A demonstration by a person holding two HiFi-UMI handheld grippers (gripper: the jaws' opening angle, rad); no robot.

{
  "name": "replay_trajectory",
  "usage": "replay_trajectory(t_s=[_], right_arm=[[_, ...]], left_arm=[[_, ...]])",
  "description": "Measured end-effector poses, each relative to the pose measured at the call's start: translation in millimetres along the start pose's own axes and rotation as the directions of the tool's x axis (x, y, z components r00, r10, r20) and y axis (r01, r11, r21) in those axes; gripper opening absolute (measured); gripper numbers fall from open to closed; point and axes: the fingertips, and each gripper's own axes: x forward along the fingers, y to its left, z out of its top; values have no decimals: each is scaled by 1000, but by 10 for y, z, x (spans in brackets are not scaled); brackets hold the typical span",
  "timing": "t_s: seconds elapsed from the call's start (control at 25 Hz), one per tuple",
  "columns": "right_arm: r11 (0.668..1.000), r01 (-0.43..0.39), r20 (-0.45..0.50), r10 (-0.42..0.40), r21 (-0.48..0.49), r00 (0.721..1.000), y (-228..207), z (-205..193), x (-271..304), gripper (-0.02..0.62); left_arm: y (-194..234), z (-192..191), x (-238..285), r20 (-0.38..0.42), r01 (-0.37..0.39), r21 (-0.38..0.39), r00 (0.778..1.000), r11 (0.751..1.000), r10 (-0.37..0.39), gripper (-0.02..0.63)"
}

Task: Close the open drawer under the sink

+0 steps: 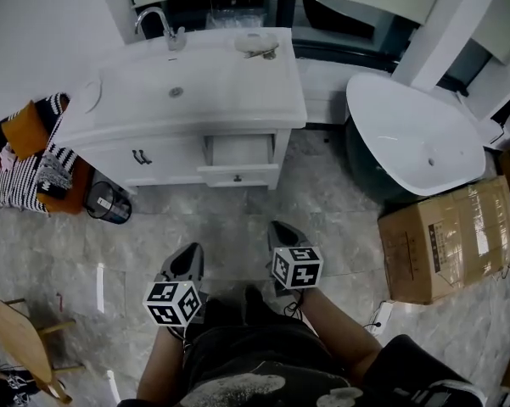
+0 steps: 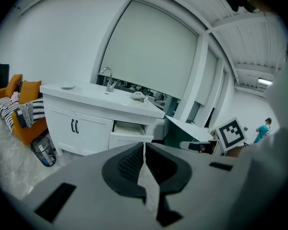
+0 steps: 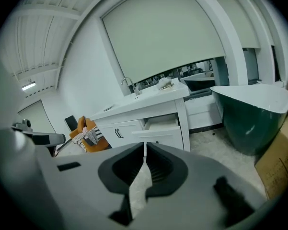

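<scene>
A grey marble-patterned floor runs up to a white vanity with a sink basin and a faucet. Under the counter's right end the drawer stands pulled out, and only its pale inside shows. A dark waste bin sits by the vanity's left corner; its contents cannot be made out. A freestanding bathtub stands to the right, and a closed cardboard box is just beside it. The left gripper and right gripper hover side by side, well short of the drawer. Both have their jaws pressed together on nothing.
</scene>
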Motion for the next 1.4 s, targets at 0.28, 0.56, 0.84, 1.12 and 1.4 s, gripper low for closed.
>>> replay_trajectory(t_s=[0.28,0.56,0.84,1.12,1.4], right_arm=[[1000,17,-17,-17,-6,1000,37,-128,233,31],[996,79,-20,-80,-51,997,-11,-190,600,31],[986,164,-21,-163,15,986,-92,-133,1211,31],[966,258,9,-258,-3,966,-150,-32,1736,31],[966,257,-72,-255,12,964,-199,-315,2322,140]], left_arm=[[248,-152,349,-41,28,-40,999,999,-30,23],[572,-174,871,-71,83,-41,994,996,-86,23],[961,-151,1328,-135,115,-21,984,993,-117,23],[1426,-191,1806,-191,141,-5,972,990,-139,23],[1620,-434,2205,-244,177,-16,954,984,-176,23]])
